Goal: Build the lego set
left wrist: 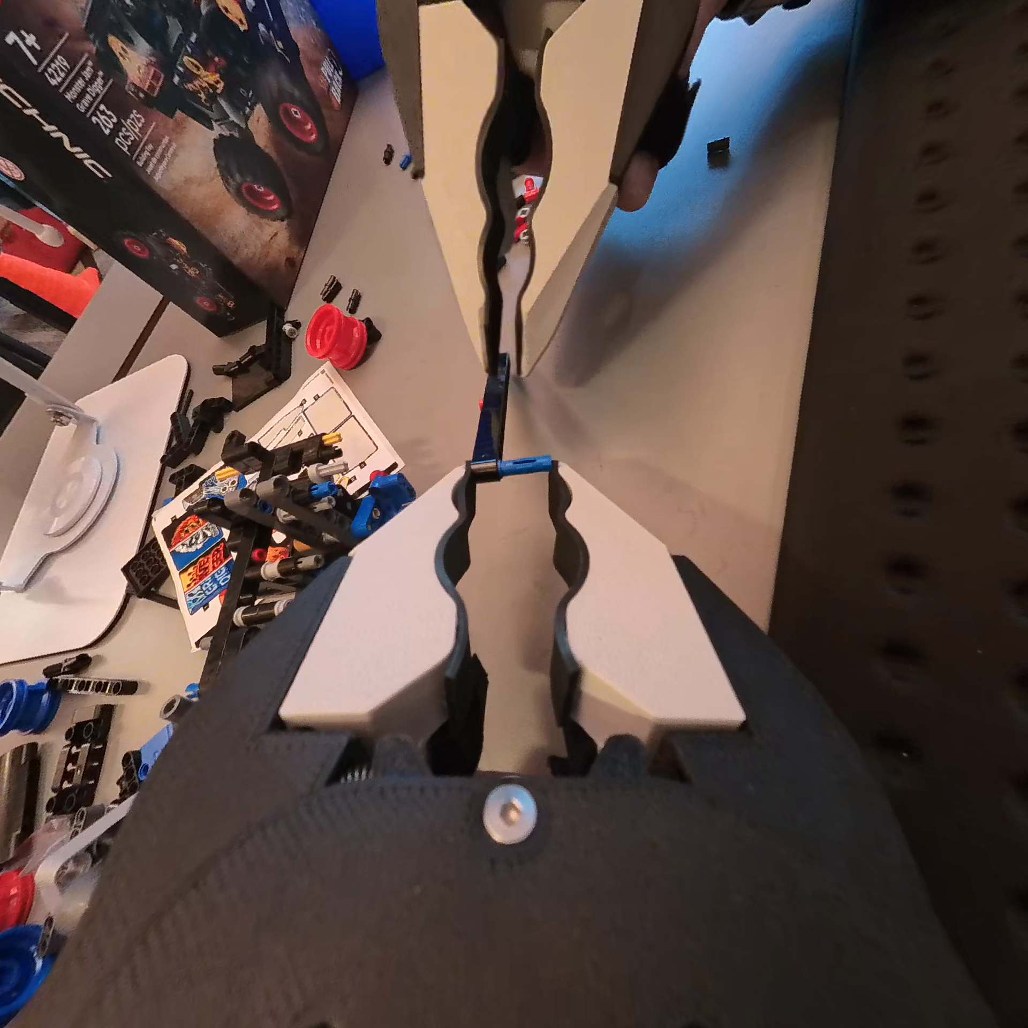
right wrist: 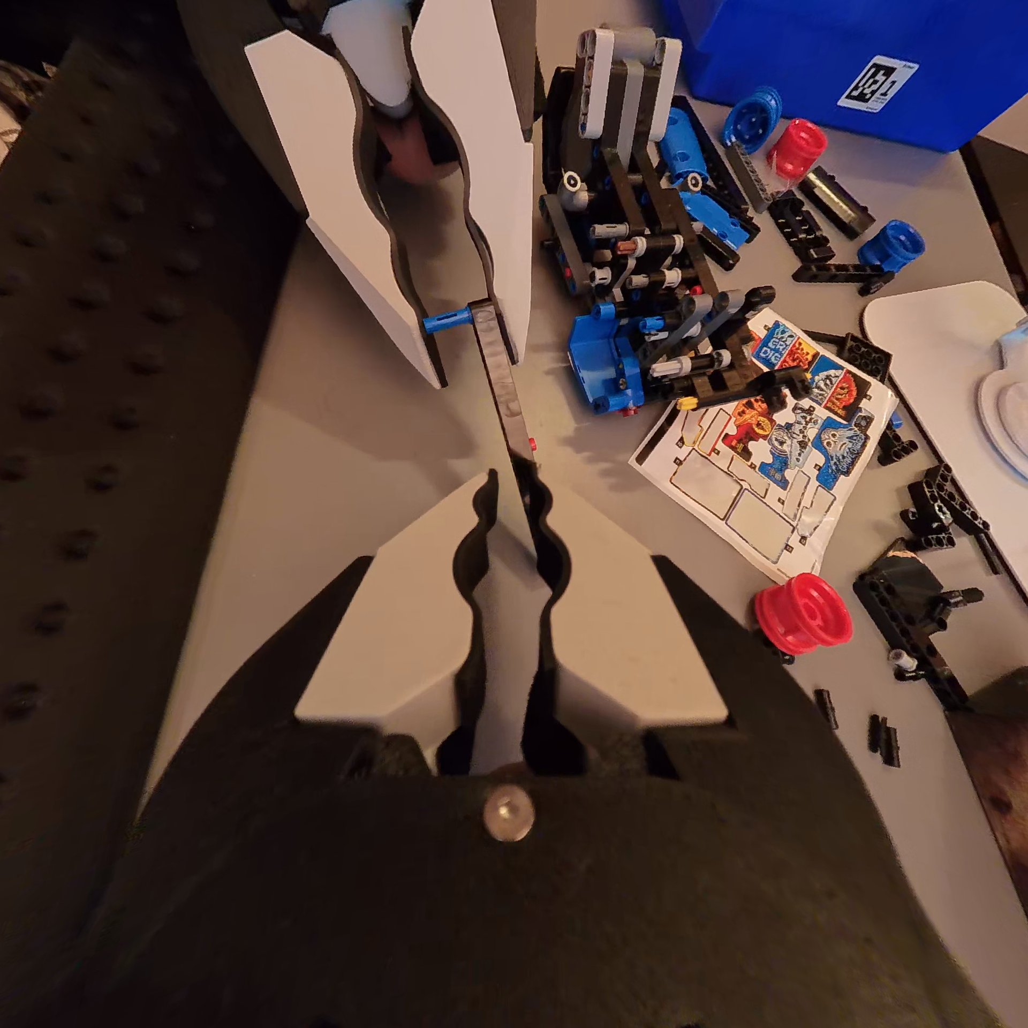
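Our left gripper [left wrist: 512, 467] pinches a blue pin [left wrist: 525, 463] set in the end of a black beam [left wrist: 494, 414], squeezing pin and beam end between its fingertips above the grey table [left wrist: 667, 445]. In this left wrist view our right gripper [left wrist: 503, 364] faces us, clamped on the beam's far end. A printed set box [left wrist: 167, 144] lies at upper left with a monster-truck picture and lettering; only here does it show whole. A red wheel hub [left wrist: 336, 336] and a sticker sheet [left wrist: 267, 500] lie beside it. The right wrist view alone shows the half-built blue and black chassis [right wrist: 639, 267] and a blue bin [right wrist: 862, 61] carrying a square coded label.
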A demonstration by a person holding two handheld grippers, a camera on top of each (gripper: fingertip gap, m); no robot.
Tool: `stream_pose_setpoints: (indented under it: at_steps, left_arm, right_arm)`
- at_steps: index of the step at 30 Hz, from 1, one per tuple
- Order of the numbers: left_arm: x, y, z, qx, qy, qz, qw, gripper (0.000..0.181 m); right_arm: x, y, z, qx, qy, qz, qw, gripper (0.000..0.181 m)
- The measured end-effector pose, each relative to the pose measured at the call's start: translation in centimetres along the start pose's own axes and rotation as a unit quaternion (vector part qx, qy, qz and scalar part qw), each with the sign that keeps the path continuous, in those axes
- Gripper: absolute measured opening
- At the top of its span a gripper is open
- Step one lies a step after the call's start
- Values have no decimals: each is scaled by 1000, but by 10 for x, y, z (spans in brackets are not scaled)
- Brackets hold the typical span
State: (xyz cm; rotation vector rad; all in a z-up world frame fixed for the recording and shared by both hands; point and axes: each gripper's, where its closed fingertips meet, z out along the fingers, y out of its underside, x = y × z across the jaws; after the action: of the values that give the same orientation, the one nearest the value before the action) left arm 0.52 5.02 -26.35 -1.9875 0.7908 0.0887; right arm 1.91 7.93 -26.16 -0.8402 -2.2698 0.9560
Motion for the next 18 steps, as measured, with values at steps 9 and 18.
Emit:
stream_pose_setpoints:
  at_steps: [9,18]
  left_arm:
    - [-2,-2,-2,6,-6,-1,1000,25]
    - [-6,-3,-4,11,-12,-5,1000,24]
  right_arm:
    - [3,1,0,-1,6,2,1000,12]
    - [5,3,-1,-7,11,2,1000,5]
